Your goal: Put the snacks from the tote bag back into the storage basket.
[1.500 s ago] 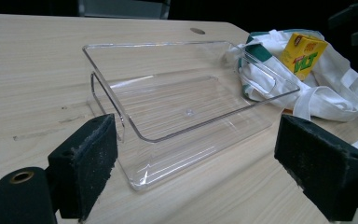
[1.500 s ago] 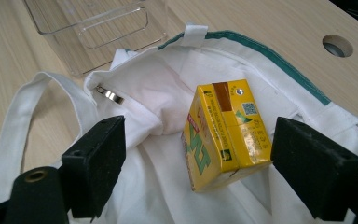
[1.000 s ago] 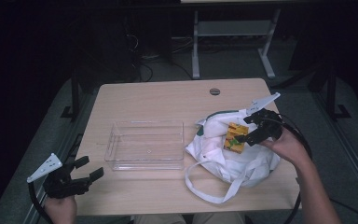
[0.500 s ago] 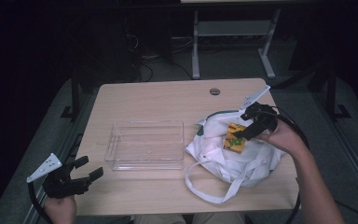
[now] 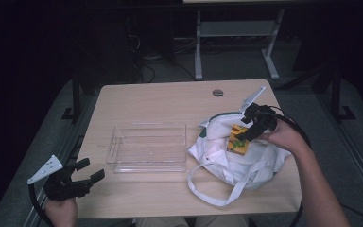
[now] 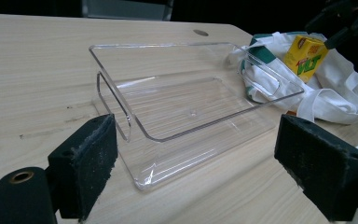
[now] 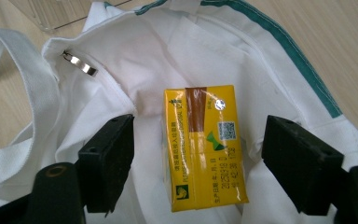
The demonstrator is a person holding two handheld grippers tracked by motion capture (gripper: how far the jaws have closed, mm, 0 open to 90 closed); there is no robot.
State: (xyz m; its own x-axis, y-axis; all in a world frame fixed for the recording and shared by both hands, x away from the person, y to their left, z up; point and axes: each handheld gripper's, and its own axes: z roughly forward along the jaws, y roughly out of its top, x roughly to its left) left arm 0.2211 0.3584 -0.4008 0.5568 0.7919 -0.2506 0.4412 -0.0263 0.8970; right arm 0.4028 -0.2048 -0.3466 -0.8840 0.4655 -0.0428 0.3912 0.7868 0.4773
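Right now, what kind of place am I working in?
Probably a lab or recording workspace, not a home: a plain wooden desk with a cable hole, dark surroundings, cables on the floor and a metal stand behind.

A dim lab or office: a plain wooden tabletop (image 5: 170, 99) with a cable grommet (image 5: 218, 92), cables (image 5: 144, 71) on the grey floor (image 5: 236, 66), and a metal frame (image 5: 236, 35) behind.
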